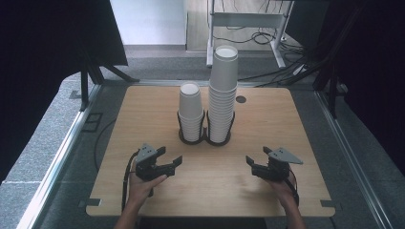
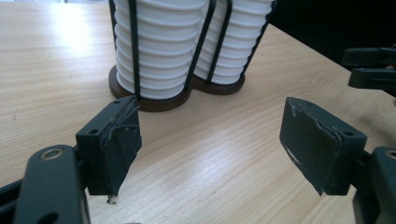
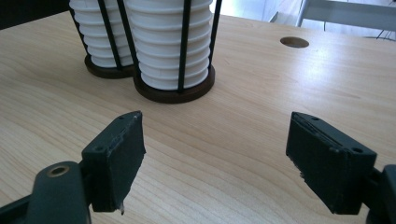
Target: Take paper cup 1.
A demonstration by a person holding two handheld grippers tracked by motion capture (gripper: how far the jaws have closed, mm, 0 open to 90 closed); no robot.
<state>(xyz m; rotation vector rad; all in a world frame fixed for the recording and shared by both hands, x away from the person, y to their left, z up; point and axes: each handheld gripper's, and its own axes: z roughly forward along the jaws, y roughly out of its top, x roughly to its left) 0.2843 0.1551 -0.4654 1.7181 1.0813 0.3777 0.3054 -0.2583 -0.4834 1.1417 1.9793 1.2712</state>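
Left gripper (image 1: 173, 159): jaws spread wide, holding nothing.
Right gripper (image 1: 257, 162): the same.
Tall cup stack (image 1: 222, 90): a careless sideways nudge could topple it.
Short cup stack (image 1: 191, 110): nested cups may lift together.

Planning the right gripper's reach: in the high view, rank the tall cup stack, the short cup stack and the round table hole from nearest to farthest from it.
1. tall cup stack, right holder, nearest the right gripper.
2. short cup stack, left holder beside it.
3. round table hole, behind the stacks, though too close to the short stack to rank firmly.
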